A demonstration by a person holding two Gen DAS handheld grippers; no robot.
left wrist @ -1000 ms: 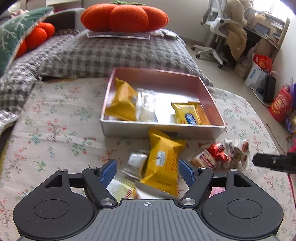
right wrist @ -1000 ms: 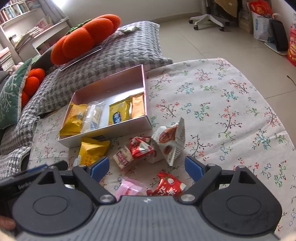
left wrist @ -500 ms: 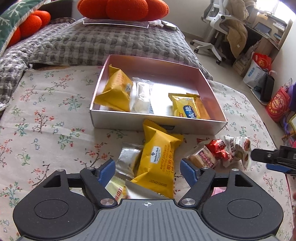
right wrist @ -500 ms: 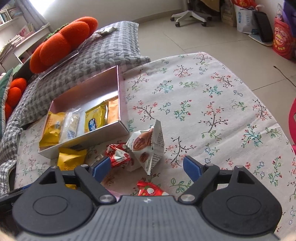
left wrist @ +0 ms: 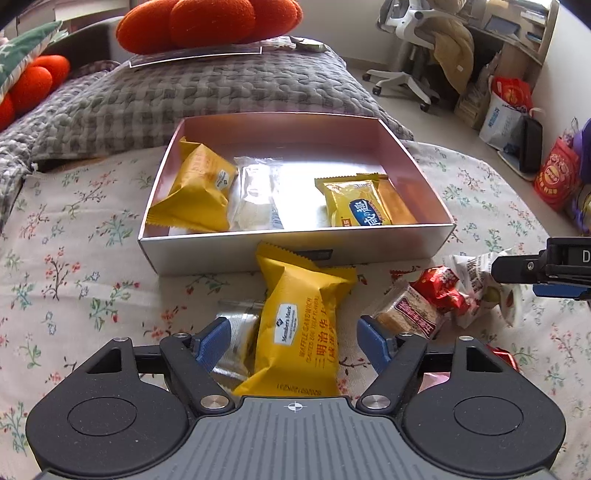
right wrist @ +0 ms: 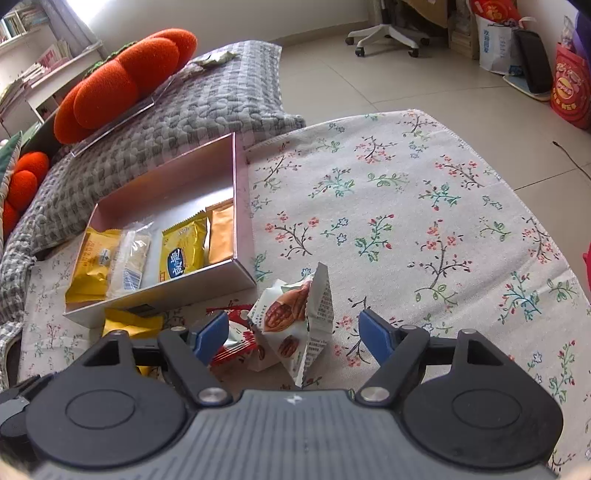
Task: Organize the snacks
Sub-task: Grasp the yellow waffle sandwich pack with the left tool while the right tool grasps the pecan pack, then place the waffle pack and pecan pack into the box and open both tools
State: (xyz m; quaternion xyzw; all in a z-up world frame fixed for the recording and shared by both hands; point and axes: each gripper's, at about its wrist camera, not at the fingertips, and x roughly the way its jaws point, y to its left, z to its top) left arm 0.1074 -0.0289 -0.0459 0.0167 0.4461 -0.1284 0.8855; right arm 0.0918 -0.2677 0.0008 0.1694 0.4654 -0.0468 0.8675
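Observation:
A pink open box point(left wrist: 295, 254) point(right wrist: 236, 206) on the flowered cloth holds several snack packs. In front of it lies a yellow waffle sandwich pack point(left wrist: 301, 328). My left gripper point(left wrist: 293, 341) straddles that pack with its jaws closing, the blue pads clear of it. A silver packet point(left wrist: 238, 339) lies by the left pad. My right gripper point(right wrist: 293, 338) has its jaws closing around a white walnut packet point(right wrist: 299, 325), pads apart from it. A red packet point(right wrist: 234, 341) lies at its left pad. The right gripper's finger also shows at the right edge of the left wrist view.
A brown biscuit bar point(left wrist: 410, 312) and red packets point(left wrist: 441, 286) lie right of the yellow pack. Grey checked cushions point(left wrist: 207, 96) and orange pumpkin pillows point(left wrist: 210, 22) sit behind the box. An office chair point(left wrist: 406, 44), bags point(left wrist: 557, 173) and floor lie beyond the cloth's right edge.
Both grippers have come down and forward over the loose snacks. The left now frames the yellow pack closely. The right's jaws have narrowed around the white walnut packet.

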